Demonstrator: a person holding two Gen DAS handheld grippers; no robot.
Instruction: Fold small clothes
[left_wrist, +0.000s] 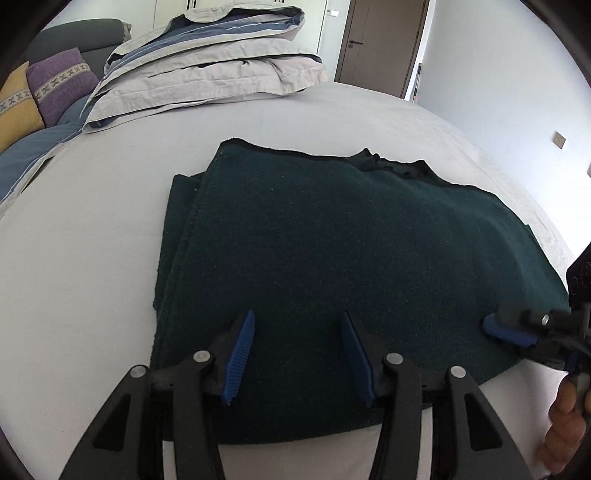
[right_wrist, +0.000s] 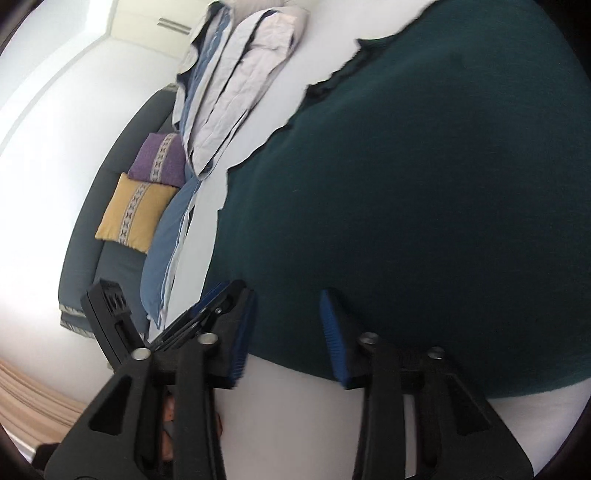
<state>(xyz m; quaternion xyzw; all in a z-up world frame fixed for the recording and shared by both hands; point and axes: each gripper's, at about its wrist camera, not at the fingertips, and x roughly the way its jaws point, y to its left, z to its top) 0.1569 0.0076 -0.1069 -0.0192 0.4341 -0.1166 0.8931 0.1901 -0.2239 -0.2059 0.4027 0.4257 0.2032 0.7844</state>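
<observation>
A: Item one, the task garment. Where do you have it?

B: Dark green knit garment (left_wrist: 332, 258), lying flat and folded on the pale bed sheet (left_wrist: 92, 240), close to the bed's near edge. Your left view shows doubled layers along its left side and a ragged dark neckline at its far edge. What kind of garment it is cannot be told.

A: Item two, your left gripper?

B: Left gripper (left_wrist: 297, 321), over the garment's near edge. Your jaws stand apart, blue pads on either side of a strip of knit. Whether the tips touch the cloth is hidden by the fingers themselves.

A: Item three, the right?

B: Right gripper (right_wrist: 288, 299), at the garment's near right corner. In its own blurred view your jaws stand apart, narrower than the left pair; the right pad lies over green cloth, the left pad at its border. No pinch can be confirmed. In the left view it is cut off at the picture's right edge, with part of a hand (left_wrist: 565, 424) below it.

A: Remainder?

B: Folded grey and blue bedding (left_wrist: 207, 66) at the far left of the bed; purple cushion (left_wrist: 59, 81) and yellow cushion (left_wrist: 14, 107) on a grey sofa (left_wrist: 81, 37) beyond, all partly cropped. Brown door (left_wrist: 380, 44) behind.
</observation>
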